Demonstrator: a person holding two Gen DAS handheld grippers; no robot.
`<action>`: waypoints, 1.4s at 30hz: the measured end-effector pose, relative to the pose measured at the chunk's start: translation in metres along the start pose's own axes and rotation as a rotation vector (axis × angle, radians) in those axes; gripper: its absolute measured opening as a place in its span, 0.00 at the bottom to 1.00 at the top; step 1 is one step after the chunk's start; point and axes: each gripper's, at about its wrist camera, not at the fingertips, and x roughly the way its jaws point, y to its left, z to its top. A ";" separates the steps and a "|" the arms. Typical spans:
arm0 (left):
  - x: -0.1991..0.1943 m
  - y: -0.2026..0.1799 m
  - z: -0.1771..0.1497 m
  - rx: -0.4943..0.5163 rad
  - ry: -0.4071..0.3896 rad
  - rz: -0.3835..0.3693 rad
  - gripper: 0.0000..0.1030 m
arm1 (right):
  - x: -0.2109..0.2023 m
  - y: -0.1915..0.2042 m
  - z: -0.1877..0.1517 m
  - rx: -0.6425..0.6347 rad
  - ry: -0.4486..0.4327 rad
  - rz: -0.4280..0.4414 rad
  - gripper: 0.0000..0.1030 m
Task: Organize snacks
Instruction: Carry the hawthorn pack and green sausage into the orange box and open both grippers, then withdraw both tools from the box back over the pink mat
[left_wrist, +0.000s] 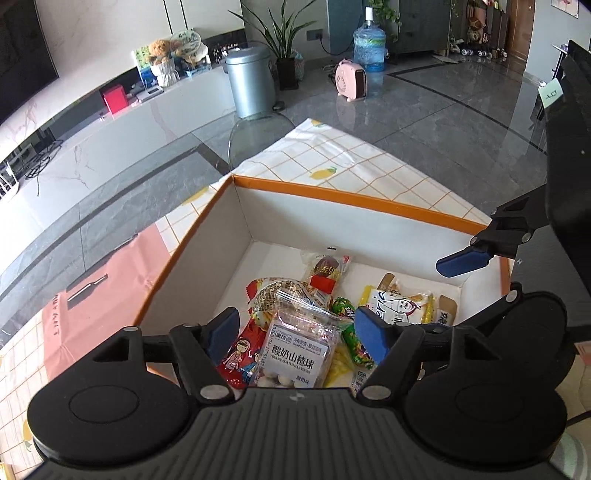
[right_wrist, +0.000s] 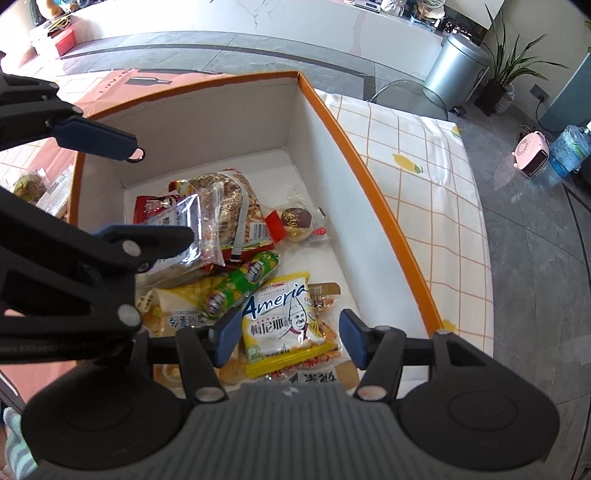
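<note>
Left gripper (left_wrist: 295, 334) spread wide above clear hawthorn-ball packet (left_wrist: 299, 350), nothing pinched. Right gripper (right_wrist: 284, 341) parted over yellow Ameria packet (right_wrist: 284, 325), gripping nothing. Both packets lying inside orange-rimmed box (left_wrist: 332, 195). Best lifted straight up, clear of the pile.

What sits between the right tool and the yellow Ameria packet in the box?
Nothing visible. The right tool hangs open directly above the yellow Ameria packet, which lies on top of the other snacks in the orange-rimmed box. The left tool is off to the side.
</note>
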 end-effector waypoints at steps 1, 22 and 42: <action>-0.005 0.000 -0.001 -0.004 -0.007 0.003 0.81 | -0.005 0.001 -0.001 0.005 -0.005 0.002 0.57; -0.142 0.010 -0.074 -0.187 -0.192 0.129 0.81 | -0.113 0.066 -0.072 0.215 -0.248 0.048 0.70; -0.173 0.068 -0.196 -0.354 -0.131 0.297 0.81 | -0.108 0.185 -0.130 0.324 -0.388 0.115 0.72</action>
